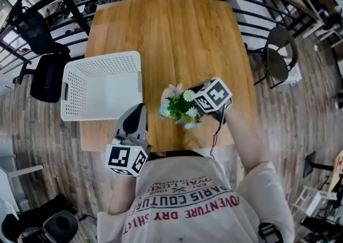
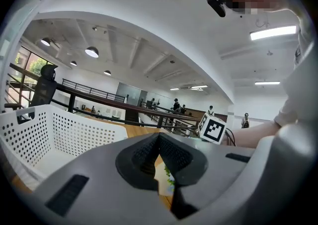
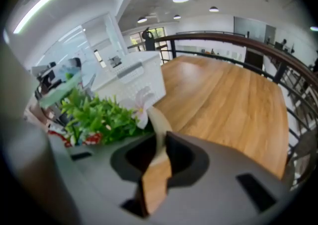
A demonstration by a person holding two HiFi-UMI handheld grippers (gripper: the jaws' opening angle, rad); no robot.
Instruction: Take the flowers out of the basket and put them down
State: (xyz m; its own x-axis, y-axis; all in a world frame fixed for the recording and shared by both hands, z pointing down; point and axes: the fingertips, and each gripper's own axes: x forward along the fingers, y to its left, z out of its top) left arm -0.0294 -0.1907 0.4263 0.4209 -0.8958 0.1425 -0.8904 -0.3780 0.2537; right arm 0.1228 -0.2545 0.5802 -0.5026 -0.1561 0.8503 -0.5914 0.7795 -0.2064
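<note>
The flowers (image 1: 181, 107), a small artificial bunch of green leaves with white and pale blue blooms set in a cream pot (image 3: 158, 119), are seen outside the white perforated plastic basket (image 1: 102, 58). They are over the near part of the wooden table (image 1: 171, 27), just to the basket's right; whether the pot touches the tabletop cannot be told. The bunch is judged to be light, with soft, springy leaves and petals, so only the stiff pot is fit to be gripped. A smooth wall pinched at one edge may be expected to swing or slip if tipped sharply. Hold has been taken at exactly that place: in the right gripper view the right gripper (image 3: 160, 137) is seen closed to a narrow gap on the pot's wall. The cream edge is pressed between the two dark pads, and the leaves are spread to the left of and beyond the fingertips. In the head view the same gripper is found at the right side of the bunch. The left gripper (image 1: 136, 114) is held just beside the basket's near right corner, its pad tips brought together with nothing between them.
</note>
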